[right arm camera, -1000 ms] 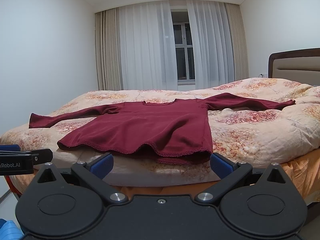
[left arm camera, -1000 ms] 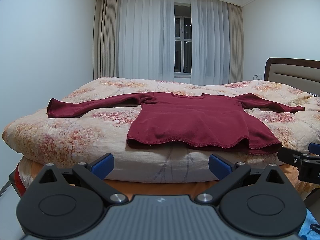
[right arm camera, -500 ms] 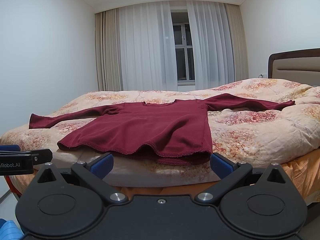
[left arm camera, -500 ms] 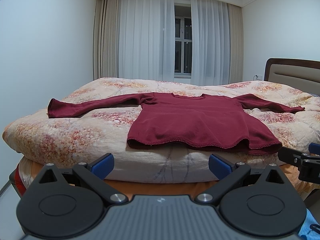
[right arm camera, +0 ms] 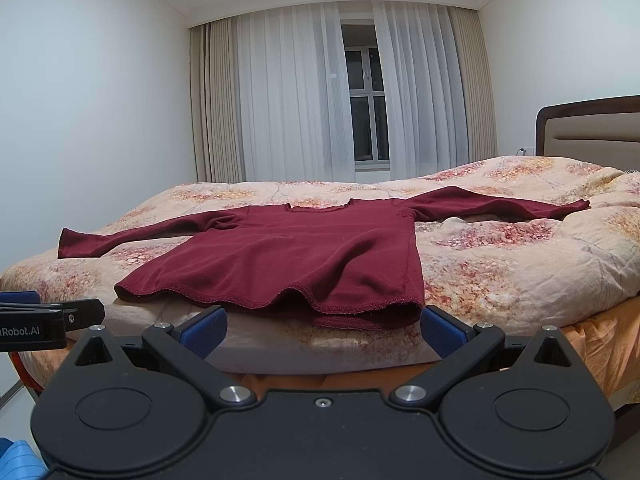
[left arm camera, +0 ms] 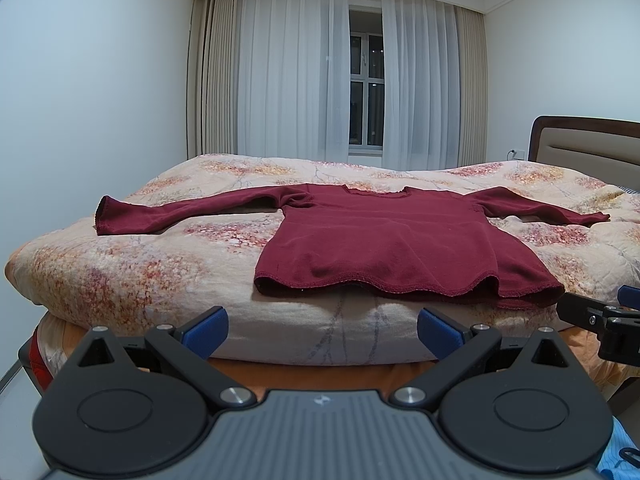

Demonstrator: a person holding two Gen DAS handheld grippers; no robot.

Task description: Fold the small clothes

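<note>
Garment: a dark red long-sleeved top (left arm camera: 384,248) lies flat on the floral quilt (left arm camera: 140,280), sleeves spread to either side, its wavy hem (right arm camera: 272,300) at the near edge of the bed and overhanging it slightly.

Left gripper (left arm camera: 322,326): I hold it low in front of the bed, aimed level at the hem, its blue pads (left arm camera: 204,326) spread wide with nothing between them.

Right gripper (right arm camera: 323,326): same stance just beside the left one, jaws wide apart and empty, facing the hem's right corner (right arm camera: 400,308).

Stage: as I read it, no fold has been made; both tools are short of the cloth.

Risk, quilt: the bedding is soft and puffy, so a pinch driven too deep could gather quilt along with the top and drag both.

Risk, layers: the hem ripples and the front and back layers sit slightly offset at the right corner; catching only the upper one would open the top instead of folding it.

Risk, slide: the hem sits at the bed's edge, so a pull toward me could draw the top off the mattress.

Risk, sleeves: the far cuffs (left arm camera: 108,216) lie well away from both tools; I judge a long reach over the body could rumple it.
</note>
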